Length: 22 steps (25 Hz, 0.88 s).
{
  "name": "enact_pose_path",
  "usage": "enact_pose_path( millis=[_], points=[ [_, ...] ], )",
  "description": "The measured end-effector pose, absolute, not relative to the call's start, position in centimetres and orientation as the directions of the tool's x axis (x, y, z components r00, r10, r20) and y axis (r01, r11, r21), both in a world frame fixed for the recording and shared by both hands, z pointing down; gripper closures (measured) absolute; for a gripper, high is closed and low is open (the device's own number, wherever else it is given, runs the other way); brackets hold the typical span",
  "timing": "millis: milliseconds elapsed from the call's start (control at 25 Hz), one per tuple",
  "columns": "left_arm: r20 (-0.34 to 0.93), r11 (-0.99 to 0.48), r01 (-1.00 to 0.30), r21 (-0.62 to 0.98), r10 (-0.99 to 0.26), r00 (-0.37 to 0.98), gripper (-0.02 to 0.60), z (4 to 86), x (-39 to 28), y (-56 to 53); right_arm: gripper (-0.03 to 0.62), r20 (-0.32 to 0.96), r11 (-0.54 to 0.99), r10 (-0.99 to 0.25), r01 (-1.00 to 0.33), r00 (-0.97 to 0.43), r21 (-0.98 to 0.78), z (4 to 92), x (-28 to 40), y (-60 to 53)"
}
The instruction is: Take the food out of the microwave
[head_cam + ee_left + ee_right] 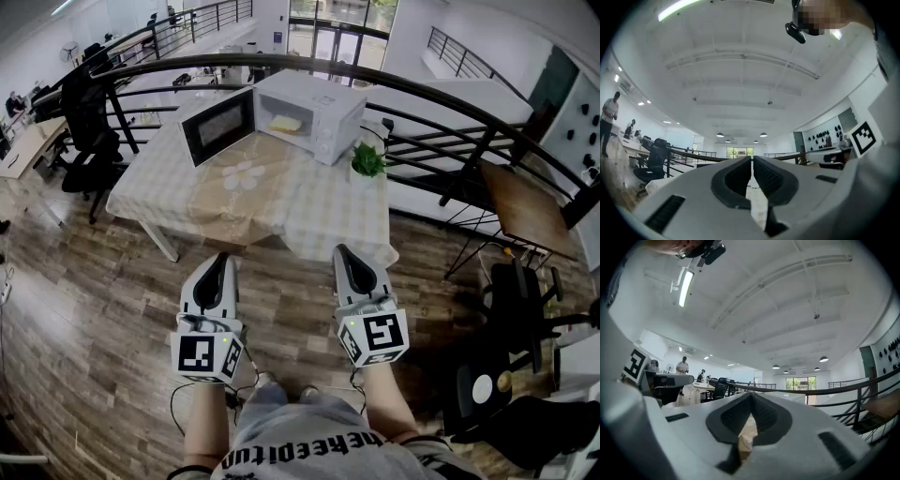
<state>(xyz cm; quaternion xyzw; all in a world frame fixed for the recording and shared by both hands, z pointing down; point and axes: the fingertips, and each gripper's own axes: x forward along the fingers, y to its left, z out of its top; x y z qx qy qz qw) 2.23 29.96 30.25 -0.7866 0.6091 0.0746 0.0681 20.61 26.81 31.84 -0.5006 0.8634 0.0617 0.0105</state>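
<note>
Food (285,123) waits in the open microwave (323,117) at 12 o'clock; left gripper (221,259) and right gripper (341,250) are closed, empty, and could shove it deeper if unopened.

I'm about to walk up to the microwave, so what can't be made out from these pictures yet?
1. Food in the microwave, head view: too small and far to tell what it is or what it lies on.
2. Control panel, head view: too small to read.
3. Left gripper view: the left hand-held gripper blocks the microwave.
4. Right gripper view: the right hand-held gripper does the same.
</note>
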Motion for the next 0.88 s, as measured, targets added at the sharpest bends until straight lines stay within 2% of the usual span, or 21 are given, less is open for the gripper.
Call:
enact_pose_path(
  millis=[640, 880],
  points=[
    [-0.205, -0.260, -0.965, -0.012, -0.944, 0.257, 0.566, 30.2, 0.1, 29.0, 0.589, -0.068, 0.483, -0.870, -0.871, -0.489, 0.092, 32.3, 18.5, 26.1],
    [-0.217, -0.281, -0.959, -0.025, -0.935, 0.280, 0.566, 29.5, -1.2, 27.5, 0.589, -0.105, 0.465, -0.877, -0.883, -0.469, 0.065, 32.0, 17.4, 24.6]
  ],
)
